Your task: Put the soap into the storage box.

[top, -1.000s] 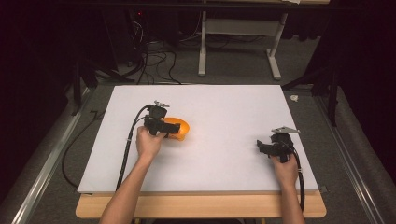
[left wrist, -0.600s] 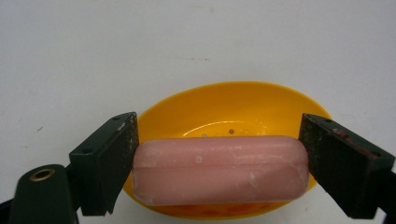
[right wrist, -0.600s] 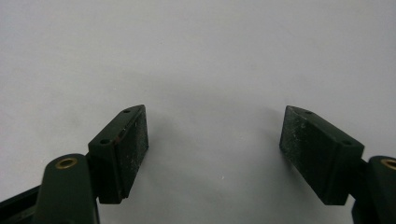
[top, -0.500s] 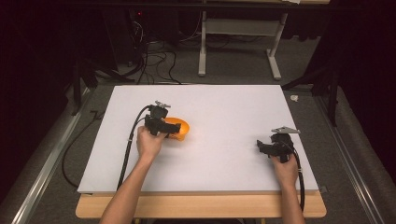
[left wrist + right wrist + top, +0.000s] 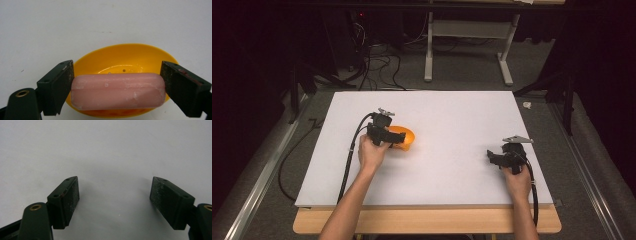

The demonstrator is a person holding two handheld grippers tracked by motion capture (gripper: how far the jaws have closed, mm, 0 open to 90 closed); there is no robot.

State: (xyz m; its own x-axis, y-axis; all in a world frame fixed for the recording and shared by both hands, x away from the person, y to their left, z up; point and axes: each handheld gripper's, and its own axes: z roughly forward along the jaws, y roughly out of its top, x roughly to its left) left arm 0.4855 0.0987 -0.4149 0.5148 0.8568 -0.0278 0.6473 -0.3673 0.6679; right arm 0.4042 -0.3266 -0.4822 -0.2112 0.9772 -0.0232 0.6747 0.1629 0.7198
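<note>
The left gripper (image 5: 117, 91) pinches one pink soap bar (image 5: 118, 90) by its two ends, jaws tight on it, directly over the one orange dish (image 5: 130, 58); I judge the lengthwise hold keeps the slippery bar level above the bowl. Well to the right of the dish, the right gripper (image 5: 113, 202) rests idle, jaws spread on nothing, likely waiting clear of the dish on the white board (image 5: 452, 115).

- The high view is dim around a brightly lit white board (image 5: 452, 130); the surroundings fall into near black.
- Both gripper views are evenly lit and slightly soft.
- A small glare spot shines inside the orange dish (image 5: 125, 56).
- Faint shadows lie under the jaws.
</note>
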